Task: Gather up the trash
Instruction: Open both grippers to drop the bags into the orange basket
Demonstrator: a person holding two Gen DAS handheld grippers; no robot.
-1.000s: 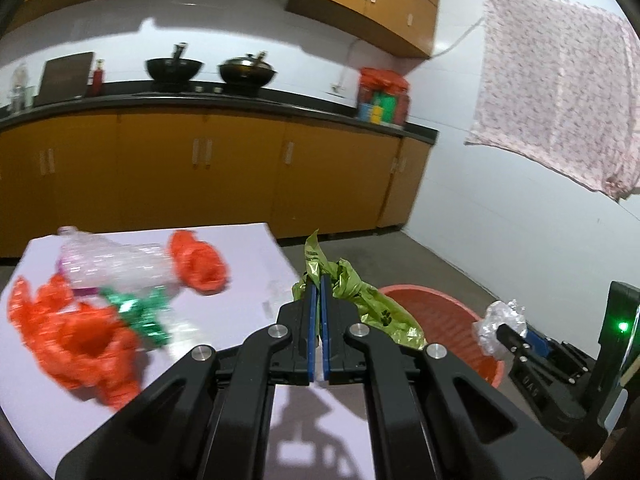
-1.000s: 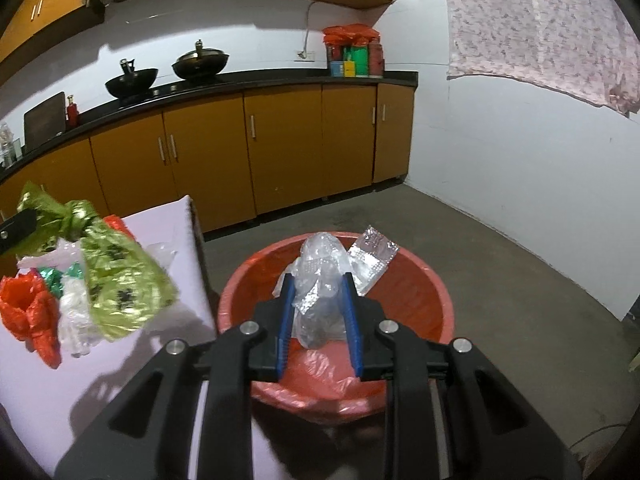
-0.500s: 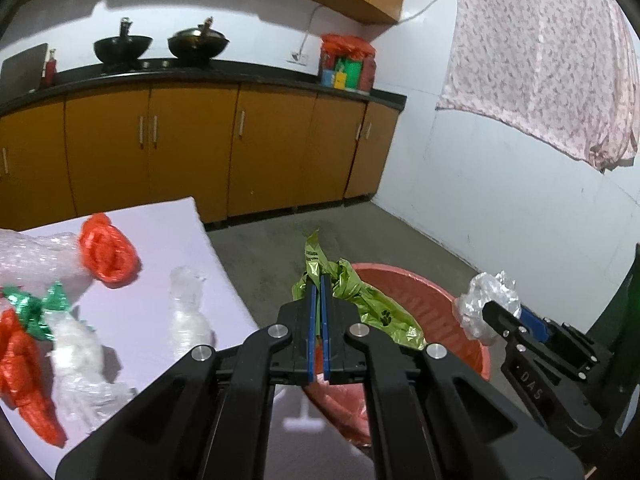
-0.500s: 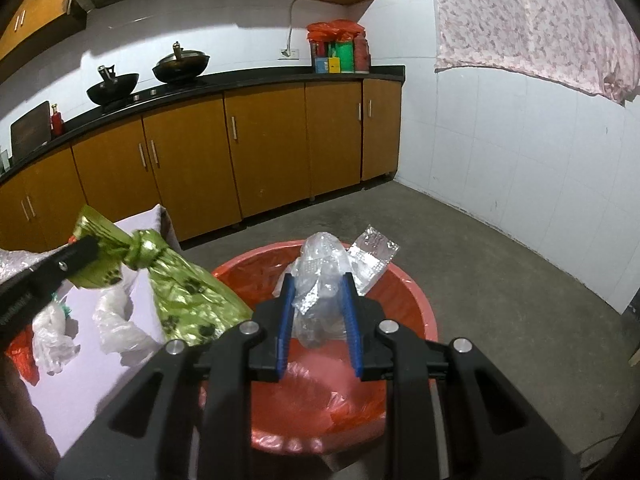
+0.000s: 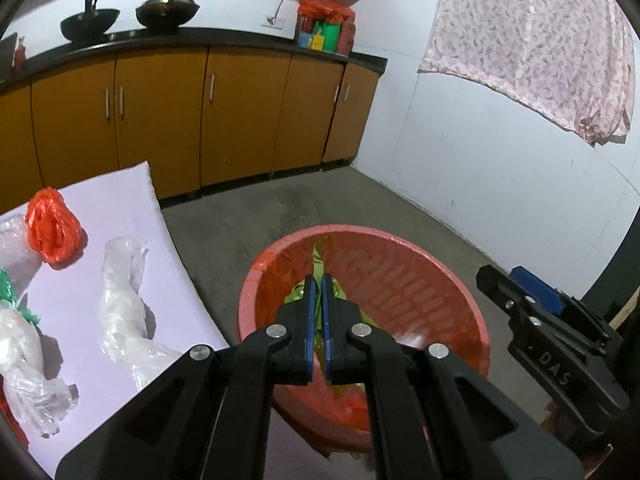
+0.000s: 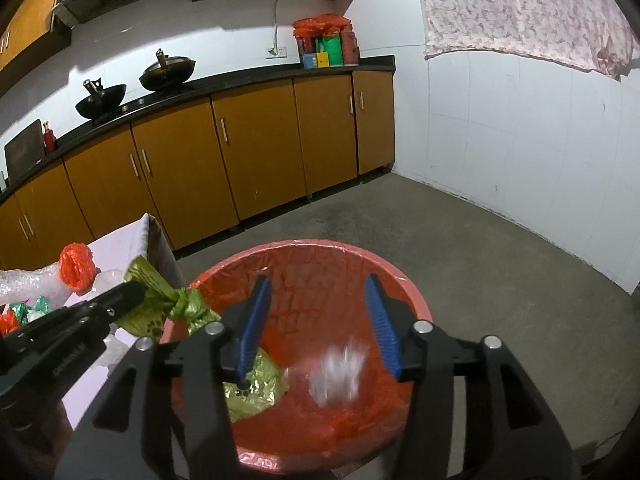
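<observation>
Green bag (image 6: 182, 306) hangs over the red basin (image 5: 460, 276), lower end inside it, knot pinched tight in the left gripper (image 5: 317, 284). Clear plastic wad (image 6: 340, 372) is blurred inside the basin, free of the right gripper (image 6: 316, 312), whose jaws are opening with nothing between them. More wrappers lie on the white table (image 5: 120, 196) beside it.
</observation>
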